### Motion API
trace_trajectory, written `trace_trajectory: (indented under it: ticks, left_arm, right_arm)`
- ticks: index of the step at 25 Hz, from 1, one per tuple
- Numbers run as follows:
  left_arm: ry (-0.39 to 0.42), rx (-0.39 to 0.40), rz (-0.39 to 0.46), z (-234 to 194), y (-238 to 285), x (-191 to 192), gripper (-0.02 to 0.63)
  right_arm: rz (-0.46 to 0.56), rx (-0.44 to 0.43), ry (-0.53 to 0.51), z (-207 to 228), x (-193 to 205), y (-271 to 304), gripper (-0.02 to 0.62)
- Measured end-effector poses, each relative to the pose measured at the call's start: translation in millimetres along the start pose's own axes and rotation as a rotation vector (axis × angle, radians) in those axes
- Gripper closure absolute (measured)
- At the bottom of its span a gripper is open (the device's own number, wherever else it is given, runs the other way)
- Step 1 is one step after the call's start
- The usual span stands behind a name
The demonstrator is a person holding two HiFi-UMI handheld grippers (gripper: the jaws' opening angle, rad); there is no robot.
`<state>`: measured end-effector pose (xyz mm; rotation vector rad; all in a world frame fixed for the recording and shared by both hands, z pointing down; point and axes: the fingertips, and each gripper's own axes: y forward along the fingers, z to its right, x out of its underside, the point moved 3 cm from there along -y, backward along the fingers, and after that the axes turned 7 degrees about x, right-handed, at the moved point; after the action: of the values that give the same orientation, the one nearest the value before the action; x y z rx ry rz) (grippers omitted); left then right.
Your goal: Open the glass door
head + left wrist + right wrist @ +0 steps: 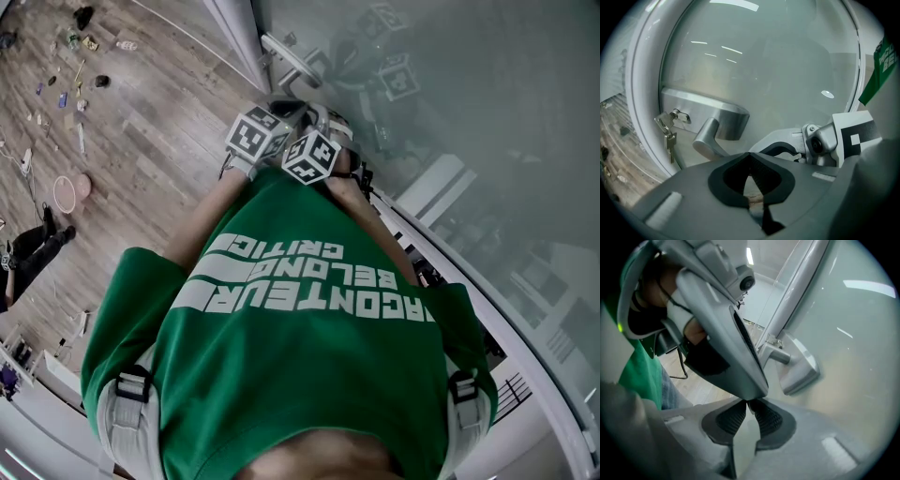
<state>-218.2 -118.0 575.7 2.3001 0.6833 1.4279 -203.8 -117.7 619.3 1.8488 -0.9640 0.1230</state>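
Observation:
The glass door [487, 103] fills the right of the head view, with its metal lever handle [291, 58] at the top. Both grippers are held close together just short of that handle: my left gripper [267, 120] and, beside it, my right gripper [326, 131]. In the left gripper view the handle [708, 136] juts from its plate just past my left gripper [750, 153], whose jaws are shut with nothing between them. My right gripper [749, 405] is also shut on nothing, and the handle [790, 363] lies beyond it, partly hidden by the left gripper's body [726, 333].
A bunch of keys [669, 132] hangs from the lock left of the handle. The white door frame [640, 93] curves past it. Wooden floor [141, 141] at left holds scattered small items [70, 89]. A person's green shirt [300, 319] fills the lower head view.

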Motion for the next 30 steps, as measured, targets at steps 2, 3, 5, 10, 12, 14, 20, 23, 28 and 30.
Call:
trace_trajectory:
  ticks: [2,3,5,10,12,14,20,23,28,30]
  left_arm:
    - [0.007,-0.010,0.004,-1.7,-0.1,-0.5,0.592]
    - [0.006,-0.009,0.007,-1.3,-0.6,-0.9,0.592]
    - [-0.004,-0.004,0.011,-0.3,-2.2,-2.1,0.592]
    - [-0.016,-0.021,0.014,-6.5,-5.4,3.6,0.592]
    - [-0.017,-0.024,0.015,-8.6,-5.3,6.8,0.592]
    - [-0.014,-0.022,0.019,-7.3,-7.9,5.6,0.592]
    - [0.007,-0.022,0.064,-5.6,-9.8,5.8,0.592]
    - [0.018,-0.006,0.078,-0.3,-9.7,4.6,0.592]
    - [0.081,-0.003,0.094,9.5,-8.5,2.1,0.592]
    - [0.096,0.001,0.104,12.7,-9.1,-0.9,0.592]
  right_arm:
    - [0.008,-0.003,0.006,0.3,0.0,-0.4,0.546]
    - [0.009,-0.003,0.012,0.1,0.2,0.0,0.546]
    - [0.010,-0.001,0.018,0.1,0.8,0.8,0.546]
    - [0.024,0.002,0.014,-1.6,3.2,4.2,0.545]
    - [0.028,0.002,0.015,-2.7,5.2,7.2,0.545]
    - [0.031,0.003,0.019,-1.3,5.2,5.3,0.545]
    - [0.042,0.036,0.050,7.0,6.0,-11.1,0.538]
    - [0.061,0.051,0.044,10.8,5.3,-15.4,0.537]
    - [0.112,0.068,0.049,23.0,2.5,-35.2,0.529]
    - [0.119,0.043,0.076,26.1,1.7,-35.4,0.529]
